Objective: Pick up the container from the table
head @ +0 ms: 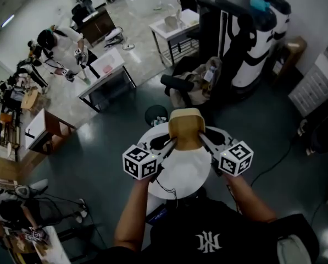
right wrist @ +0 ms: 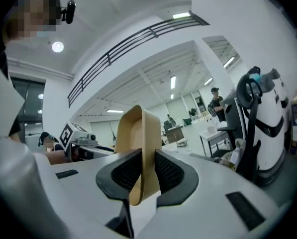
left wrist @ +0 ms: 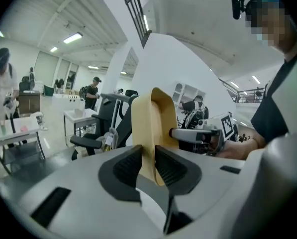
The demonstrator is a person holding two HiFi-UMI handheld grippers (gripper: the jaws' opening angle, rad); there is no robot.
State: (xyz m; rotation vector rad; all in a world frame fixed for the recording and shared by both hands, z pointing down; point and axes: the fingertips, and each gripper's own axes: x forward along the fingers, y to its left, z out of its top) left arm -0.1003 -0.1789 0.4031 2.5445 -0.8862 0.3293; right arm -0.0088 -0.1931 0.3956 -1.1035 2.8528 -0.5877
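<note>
A tan, open-topped container hangs in the air above the round white table, held from both sides. My left gripper is shut on its left wall, which stands pinched between the dark pads in the left gripper view. My right gripper is shut on the opposite wall, and the right gripper view shows that rim clamped between its pads. Each gripper view also shows the other gripper beyond the container: the right gripper and the left gripper. The container's inside is hidden from me.
A black-and-white machine stands at the back right, with bags on the floor before it. A dark stool sits just beyond the table. White work tables and a person are at the left.
</note>
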